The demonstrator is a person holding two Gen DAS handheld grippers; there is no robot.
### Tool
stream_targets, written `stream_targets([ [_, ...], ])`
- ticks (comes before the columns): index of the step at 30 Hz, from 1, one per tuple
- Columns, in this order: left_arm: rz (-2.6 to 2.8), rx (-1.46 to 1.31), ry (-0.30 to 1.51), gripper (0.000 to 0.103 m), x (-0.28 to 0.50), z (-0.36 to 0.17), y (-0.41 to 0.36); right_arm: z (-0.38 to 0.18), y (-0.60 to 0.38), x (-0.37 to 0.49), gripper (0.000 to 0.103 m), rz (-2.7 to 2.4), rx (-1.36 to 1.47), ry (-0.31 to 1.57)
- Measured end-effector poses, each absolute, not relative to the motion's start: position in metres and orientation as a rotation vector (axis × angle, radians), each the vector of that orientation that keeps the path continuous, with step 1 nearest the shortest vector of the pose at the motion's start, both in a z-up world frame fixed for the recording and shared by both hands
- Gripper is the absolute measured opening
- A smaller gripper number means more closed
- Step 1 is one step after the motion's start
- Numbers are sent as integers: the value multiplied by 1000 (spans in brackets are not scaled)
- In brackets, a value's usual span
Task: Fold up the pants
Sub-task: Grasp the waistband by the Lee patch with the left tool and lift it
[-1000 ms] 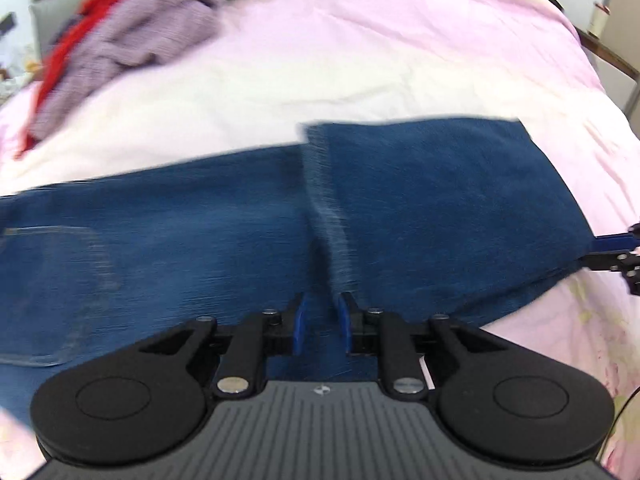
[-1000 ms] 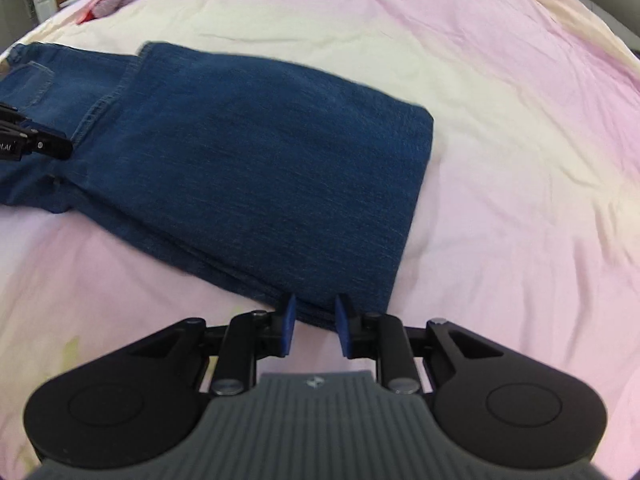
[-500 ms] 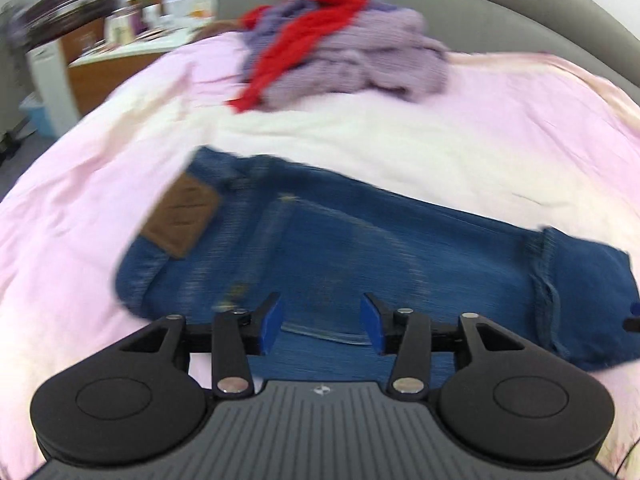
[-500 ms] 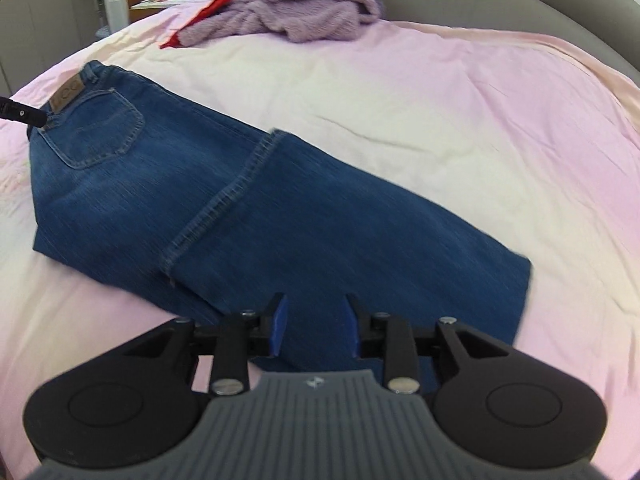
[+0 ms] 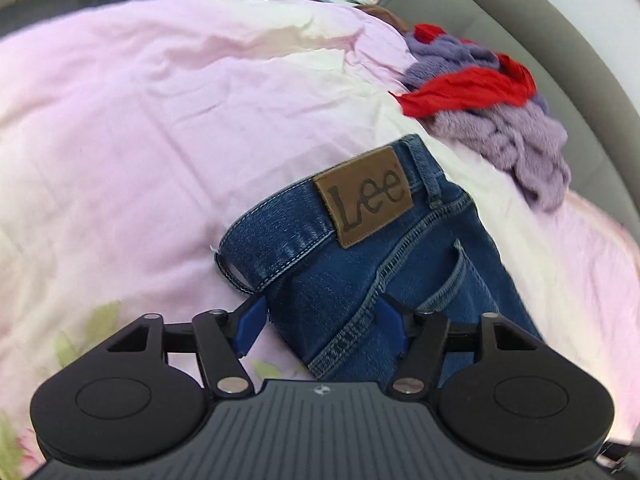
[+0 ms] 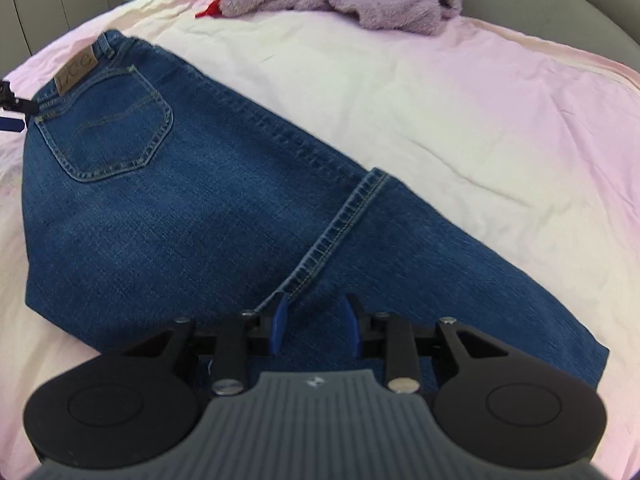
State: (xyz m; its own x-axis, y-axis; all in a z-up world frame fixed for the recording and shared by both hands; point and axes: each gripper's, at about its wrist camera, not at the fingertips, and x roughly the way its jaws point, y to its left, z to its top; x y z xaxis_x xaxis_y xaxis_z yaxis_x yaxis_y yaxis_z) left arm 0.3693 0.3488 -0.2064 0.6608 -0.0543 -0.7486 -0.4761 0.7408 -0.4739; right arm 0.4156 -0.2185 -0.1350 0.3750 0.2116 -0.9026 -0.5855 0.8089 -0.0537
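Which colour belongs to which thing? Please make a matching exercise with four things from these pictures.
Things:
1. jeans
2. fuzzy garment
3. thin cloth lying on that garment
4. waistband patch

Colours:
A. brown
B. red
C. blue
D. lilac

Pairs: 1-C, 2-D, 3-B, 4-A

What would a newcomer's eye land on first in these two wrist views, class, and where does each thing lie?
First, the blue jeans lying part-folded across the pink bedspread, their brown Lee patch at the waistband corner. Next, the heap of lilac and red clothes at the far side, by the grey headboard. Last, the left gripper, jaws wide, above the waistband.
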Motion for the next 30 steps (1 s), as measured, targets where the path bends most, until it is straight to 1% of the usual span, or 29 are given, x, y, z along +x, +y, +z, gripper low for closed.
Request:
stream_targets([
  [3,260,-799,810,83,371,-222,358,-151,-212,419,25,526,-441,1122],
  [4,257,-822,807,84,372,-227,361,-156,-210,420,25,525,-460,1128],
  [7,242,-904,775,84,370,-241,372,-163,-209,423,26,517,-452,1145],
  [8,246,-923,759,83,370,-246,376,-164,-209,425,26,515,-445,1151],
  [9,261,-946,745,74,368,-250,380,-165,-209,426,26,515,-442,1155],
  [10,278,-968,736,64,368,-256,385,-166,-210,427,26,515,-439,1159],
  [11,282,-997,725,59,367,-261,390,-167,-210,428,26,516,-438,1161],
  [13,273,-1056,724,42,367,-267,398,-169,-212,429,26,516,-427,1168],
  [14,274,-1045,732,39,369,-263,398,-171,-214,431,25,514,-415,1174],
  [16,271,-957,750,25,376,-245,390,-174,-216,433,25,516,-401,1184],
  [19,250,-853,713,17,379,-208,376,-180,-221,435,26,511,-384,1199],
  [25,119,-730,595,17,378,-113,335,-177,-219,436,26,502,-377,1190],
  [29,8,-603,522,16,381,-51,279,-146,-238,427,26,479,-288,1121],
  [30,-25,-573,504,16,381,-36,262,-138,-246,425,28,462,-274,1109],
])
